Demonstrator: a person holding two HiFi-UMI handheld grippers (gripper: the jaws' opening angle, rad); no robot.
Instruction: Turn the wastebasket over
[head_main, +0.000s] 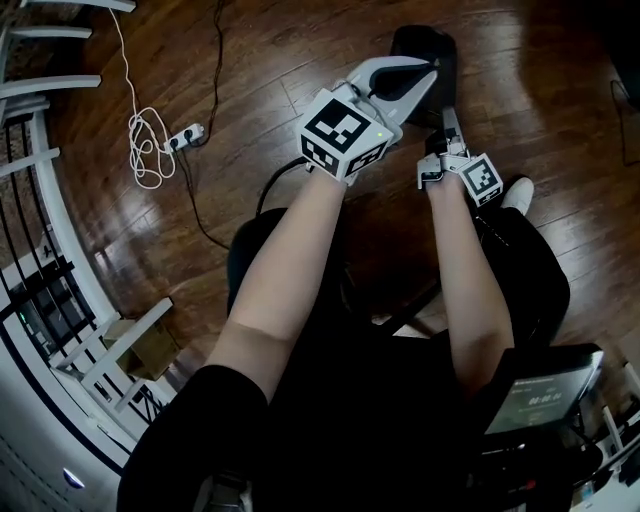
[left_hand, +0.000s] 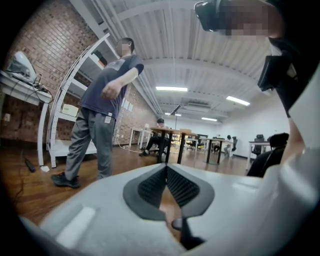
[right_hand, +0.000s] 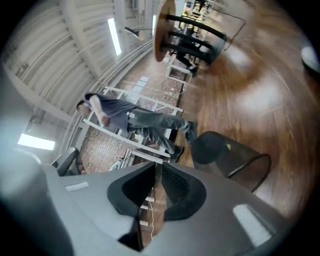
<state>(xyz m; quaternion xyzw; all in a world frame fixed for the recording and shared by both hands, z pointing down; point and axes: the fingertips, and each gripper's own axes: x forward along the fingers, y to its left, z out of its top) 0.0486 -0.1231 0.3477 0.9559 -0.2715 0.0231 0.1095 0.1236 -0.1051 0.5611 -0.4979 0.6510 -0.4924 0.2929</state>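
The black mesh wastebasket (head_main: 425, 45) stands on the wooden floor, partly hidden behind my left gripper in the head view. In the right gripper view, which is rolled, the wastebasket (right_hand: 226, 152) shows its dark closed end at upper left and its wire rim at lower right. My left gripper (head_main: 428, 68) is held up in front of the basket with its white jaws together and nothing in them; its pads (left_hand: 150, 187) meet at the tip. My right gripper (head_main: 447, 115) hangs lower, just right of the basket, its pads (right_hand: 175, 187) a narrow slit apart with only floor showing between them.
A power strip (head_main: 186, 134) and coiled white cable (head_main: 145, 150) lie on the floor at left. White shelving (head_main: 60, 220) and a cardboard box (head_main: 150, 345) stand near the left edge. A person (left_hand: 100, 110) stands by the shelves; tables (left_hand: 170, 132) are further back.
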